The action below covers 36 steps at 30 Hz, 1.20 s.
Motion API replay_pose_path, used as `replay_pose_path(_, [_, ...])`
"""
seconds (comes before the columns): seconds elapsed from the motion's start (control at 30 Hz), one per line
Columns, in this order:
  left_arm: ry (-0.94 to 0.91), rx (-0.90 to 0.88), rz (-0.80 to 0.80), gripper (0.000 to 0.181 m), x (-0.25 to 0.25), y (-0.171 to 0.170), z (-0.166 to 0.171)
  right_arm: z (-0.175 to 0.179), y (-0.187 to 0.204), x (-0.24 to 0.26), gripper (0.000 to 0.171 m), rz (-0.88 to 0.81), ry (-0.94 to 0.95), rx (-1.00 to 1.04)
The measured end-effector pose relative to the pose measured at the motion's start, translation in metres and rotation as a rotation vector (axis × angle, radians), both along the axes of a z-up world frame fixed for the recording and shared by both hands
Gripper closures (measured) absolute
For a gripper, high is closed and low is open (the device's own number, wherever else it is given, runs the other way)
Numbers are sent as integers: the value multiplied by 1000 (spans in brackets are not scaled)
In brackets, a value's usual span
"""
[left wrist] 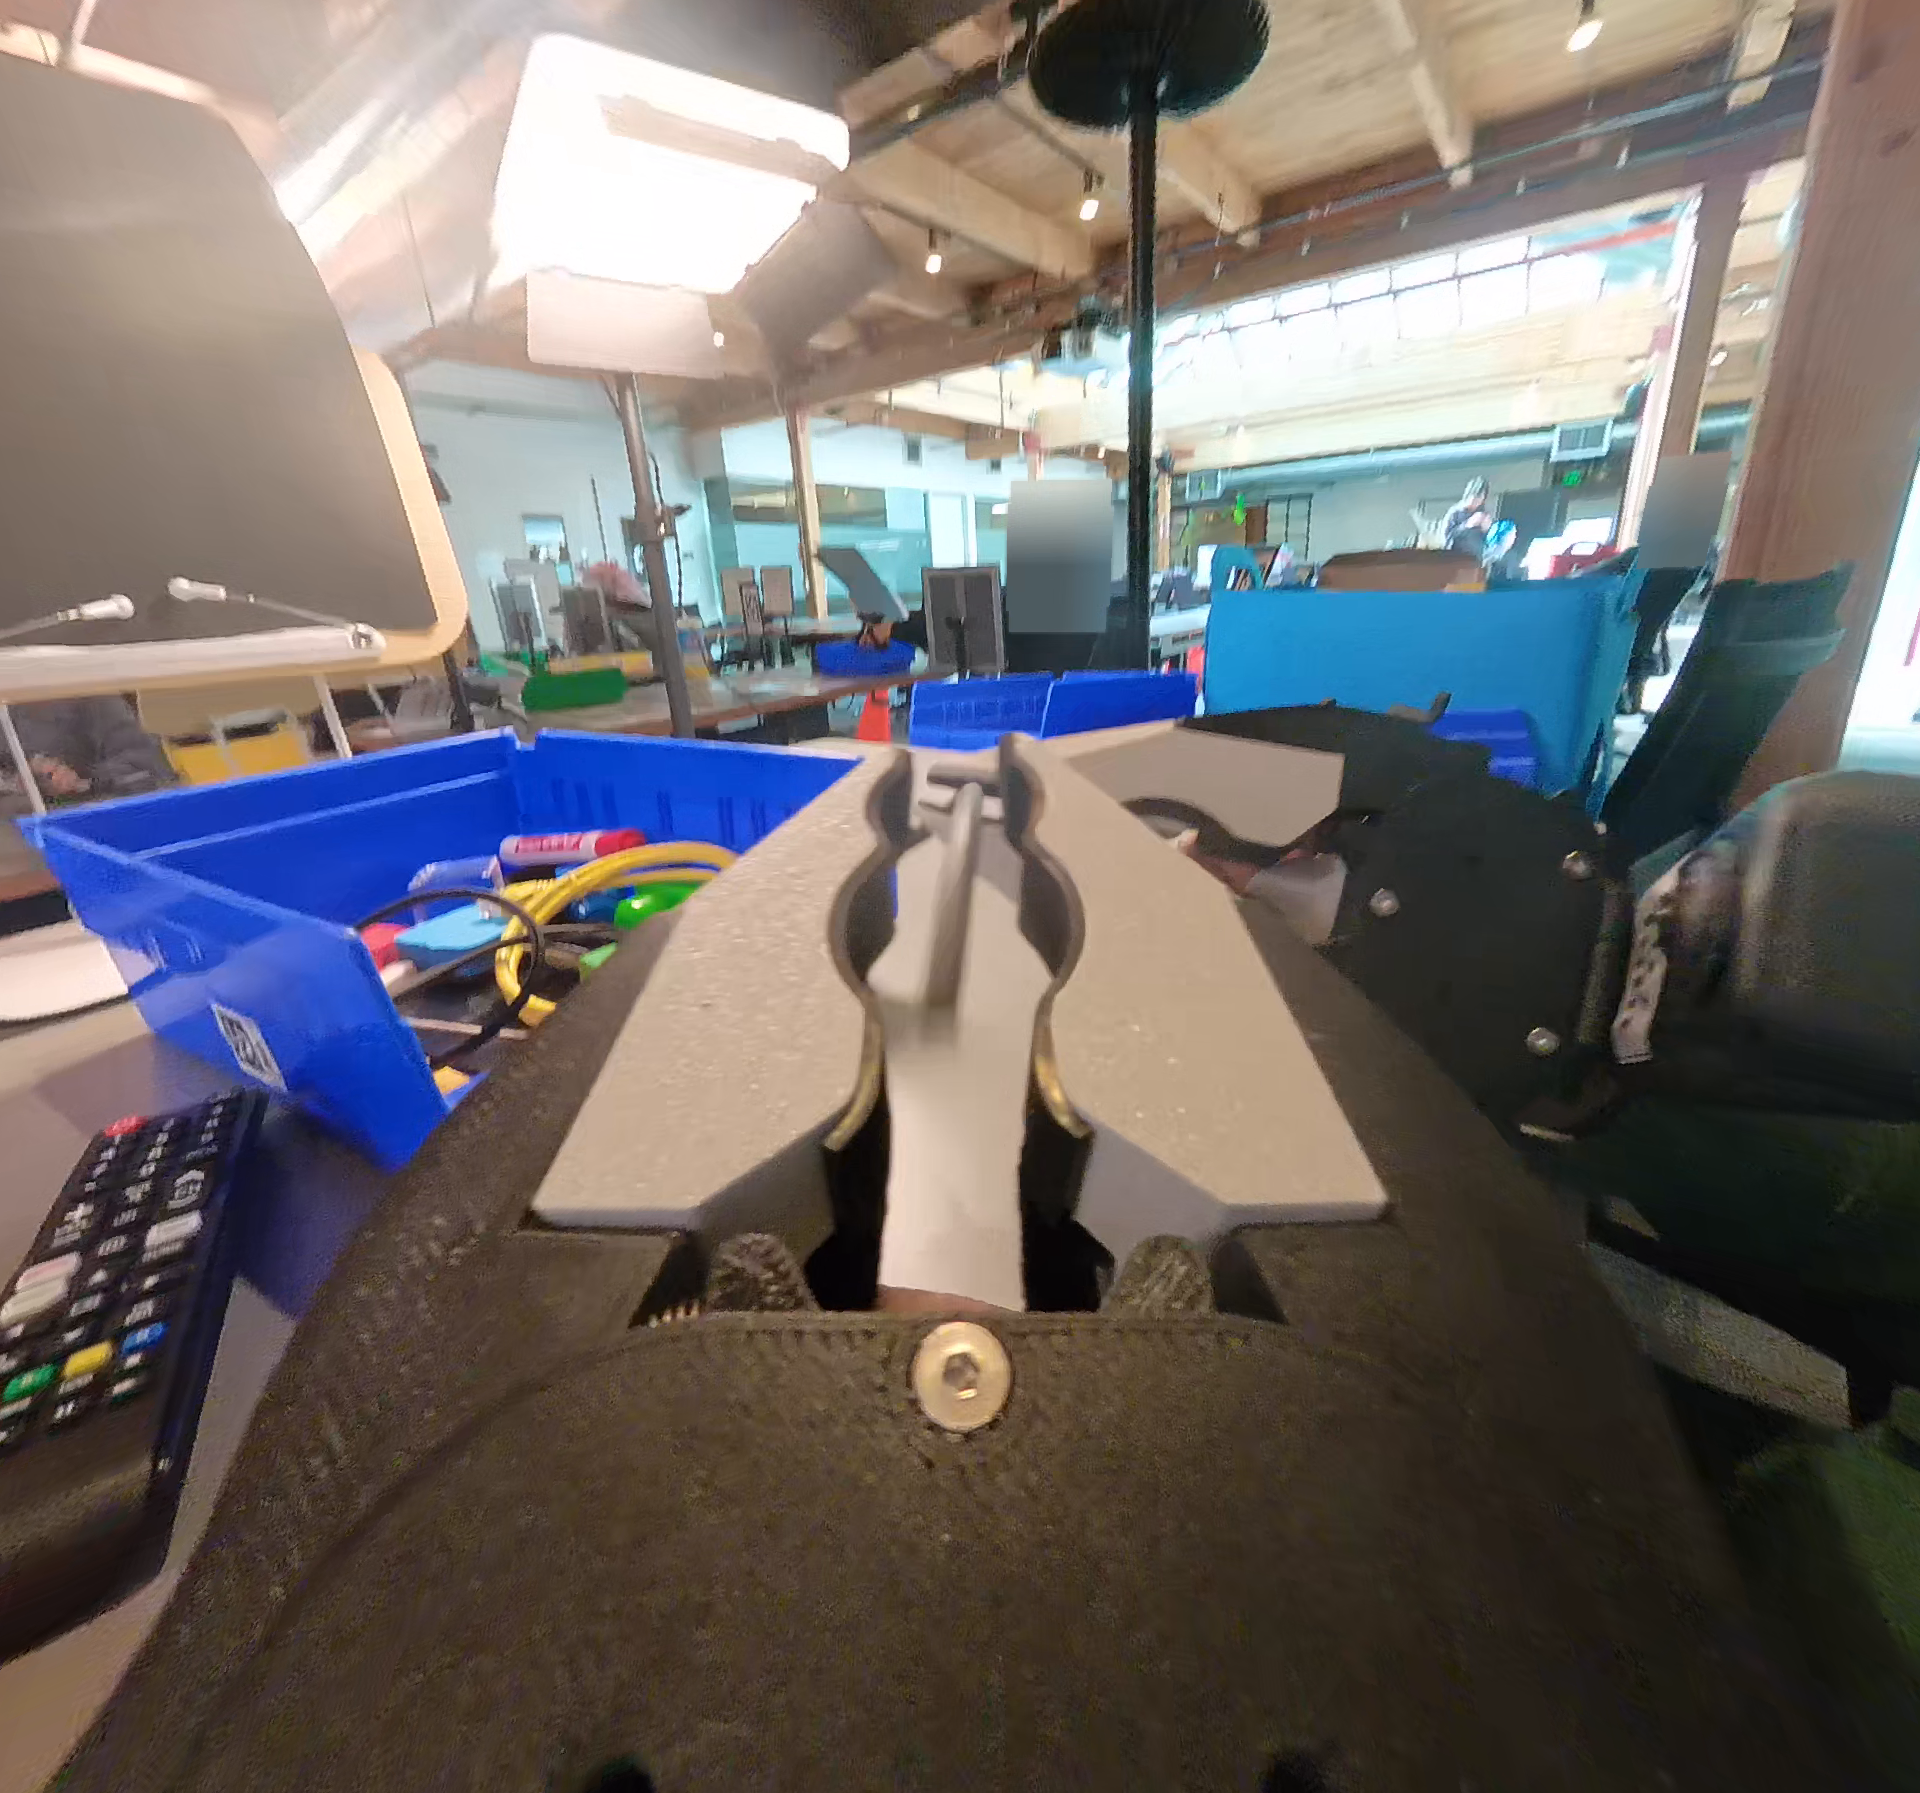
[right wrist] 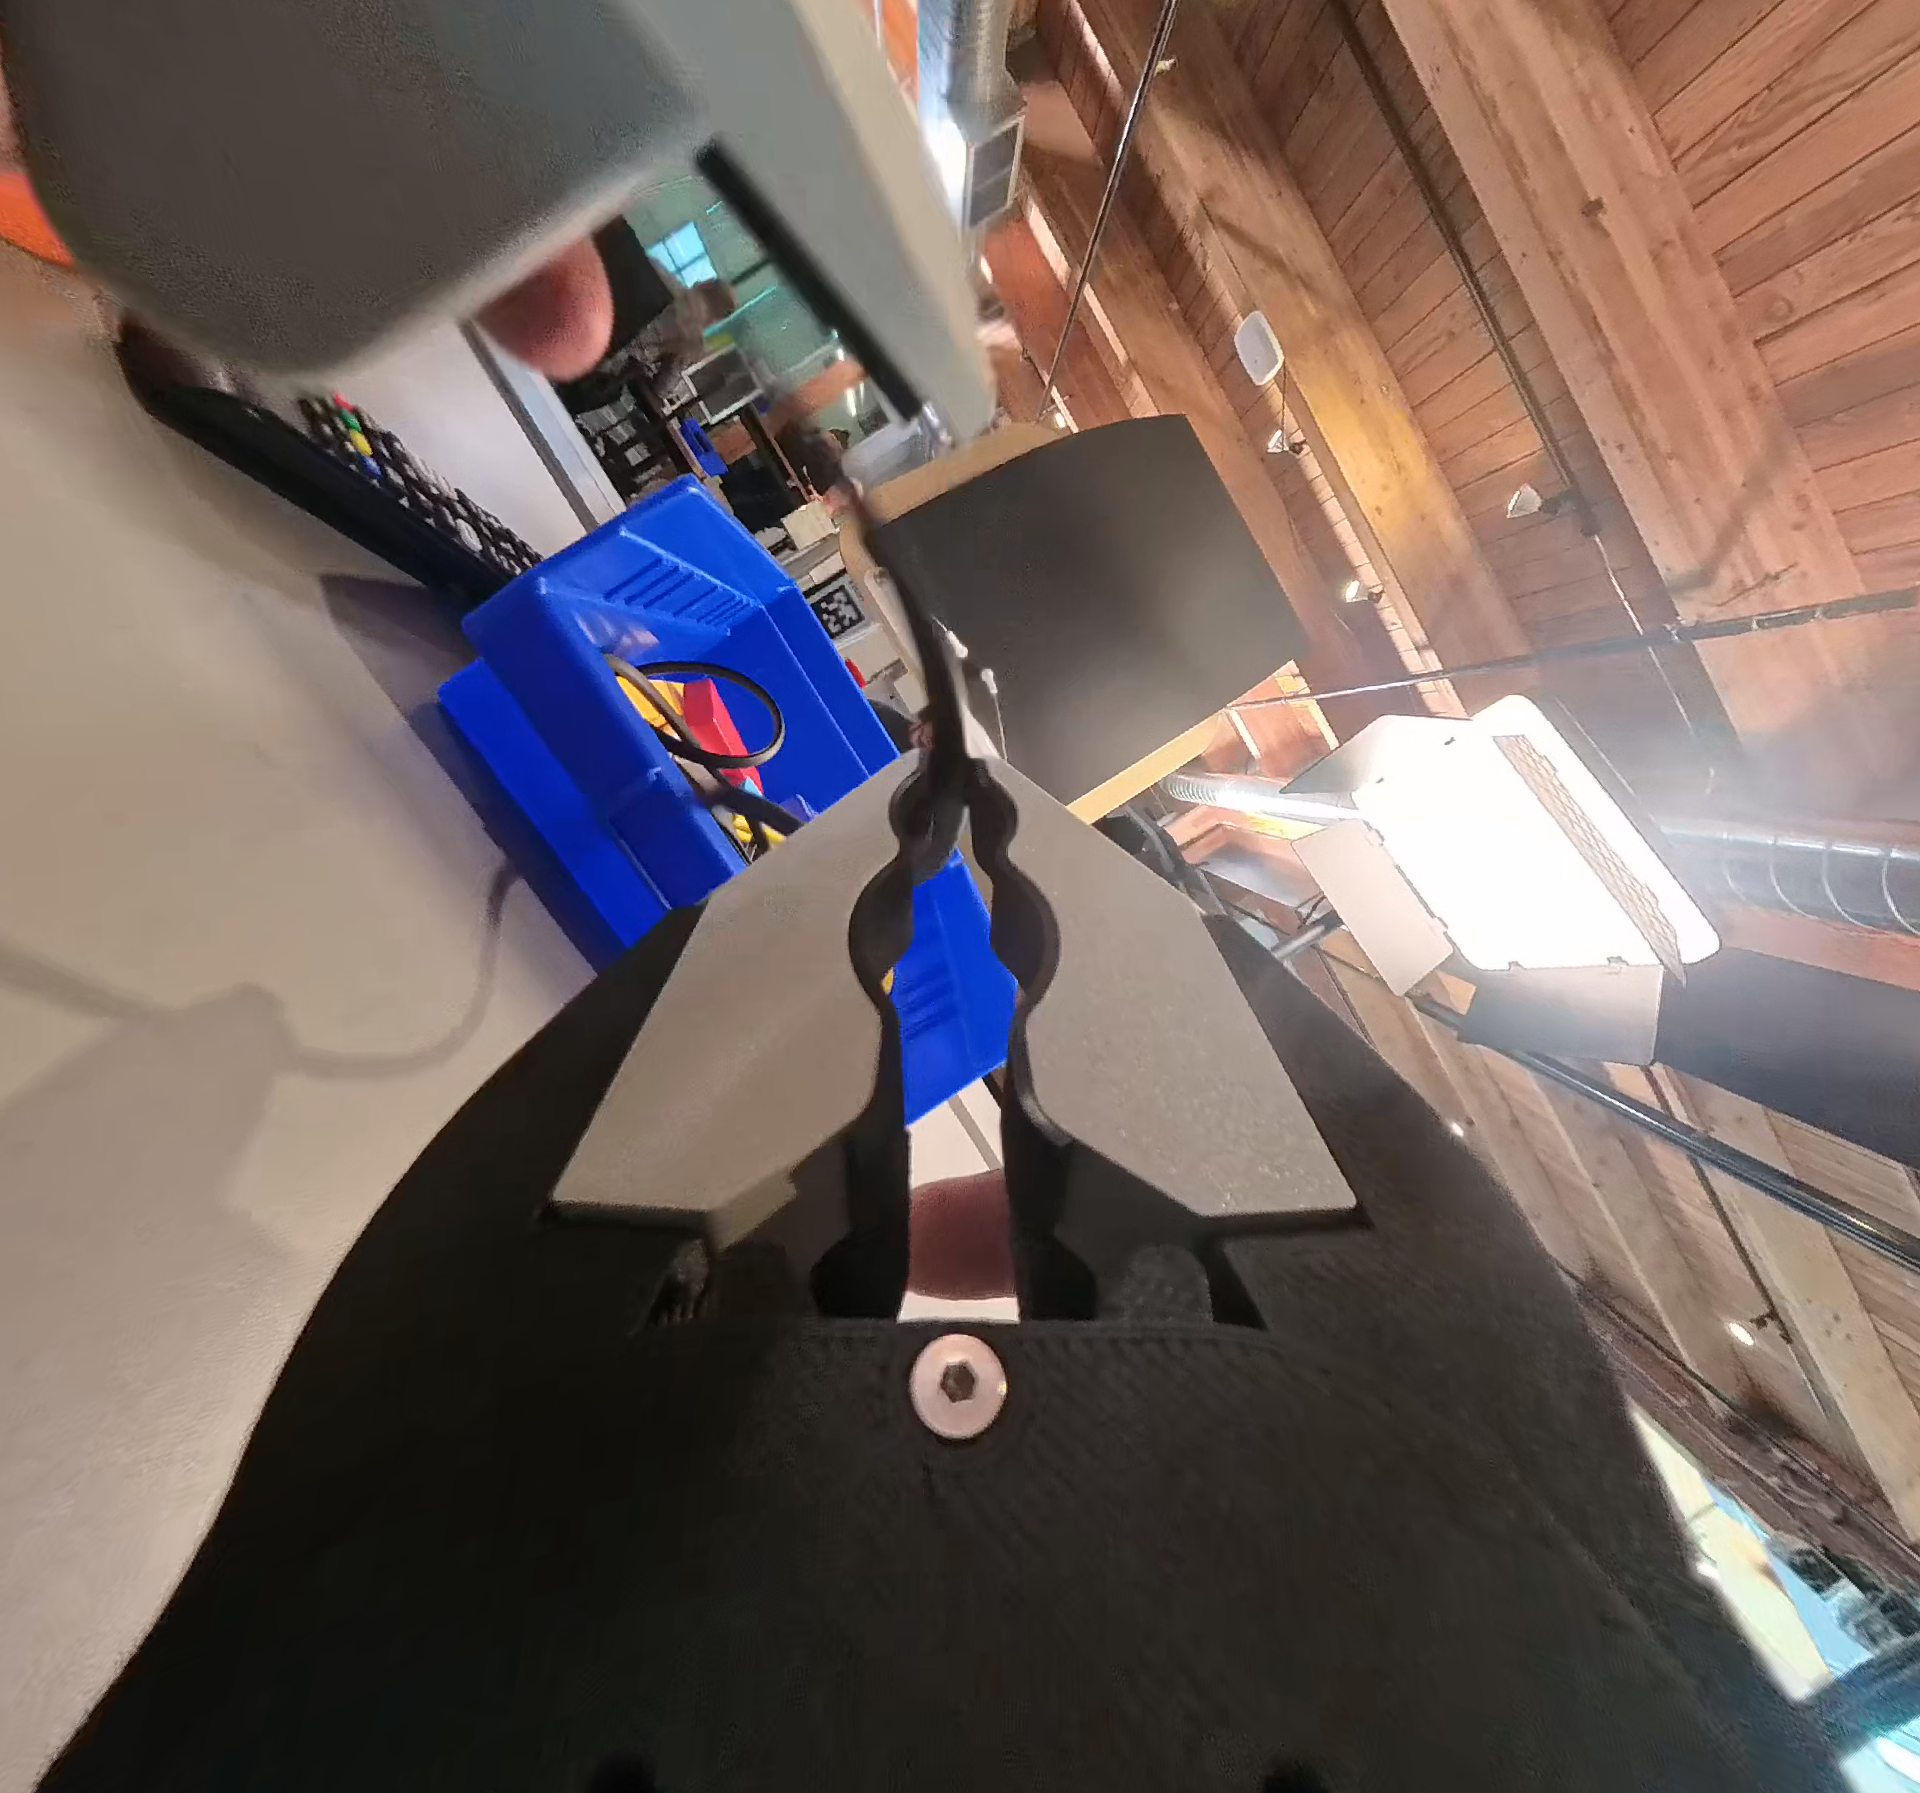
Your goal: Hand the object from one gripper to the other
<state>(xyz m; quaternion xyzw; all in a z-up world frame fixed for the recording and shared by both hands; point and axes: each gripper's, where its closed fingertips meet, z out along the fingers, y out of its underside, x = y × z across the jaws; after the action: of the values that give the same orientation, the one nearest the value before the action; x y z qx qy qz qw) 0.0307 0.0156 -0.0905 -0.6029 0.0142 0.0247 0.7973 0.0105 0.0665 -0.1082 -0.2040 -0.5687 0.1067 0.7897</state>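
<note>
The right gripper [right wrist: 940, 798] pinches a thin black strip [right wrist: 914, 621] whose far end reaches the left gripper [left wrist: 956, 777], its grip unclear, and beyond on the table a blue bin [left wrist: 260, 912] holds a yellow cable [left wrist: 623, 870], a black cord [left wrist: 520, 922] and a red marker [left wrist: 566, 844].

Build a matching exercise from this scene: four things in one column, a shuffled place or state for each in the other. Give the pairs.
1 remote control
2 yellow cable
3 blue bin
4 right gripper

A shut on a thin black object
B lying inside the bin
C black, covered in buttons
D open-topped, full of clutter

Pairs: 1-C, 2-B, 3-D, 4-A
</note>
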Motion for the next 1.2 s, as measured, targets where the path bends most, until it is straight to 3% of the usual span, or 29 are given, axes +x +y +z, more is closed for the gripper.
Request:
replay_pose_path(0.07, [6,-60,7,147,0,7,-9,2,-3,1,165,6,10,16])
replay_pose_path(0.23, [96,-99,25,142,7,12,-16,5,-20,5,165,52,41,105])
replay_pose_path(0.67, [182,-125,80,175,7,12,-20,4,-28,5,165,69,47,152])
replay_pose_path(1.2, [170,-95,51,176,10,7,-14,6,-22,6,164,60,53,113])
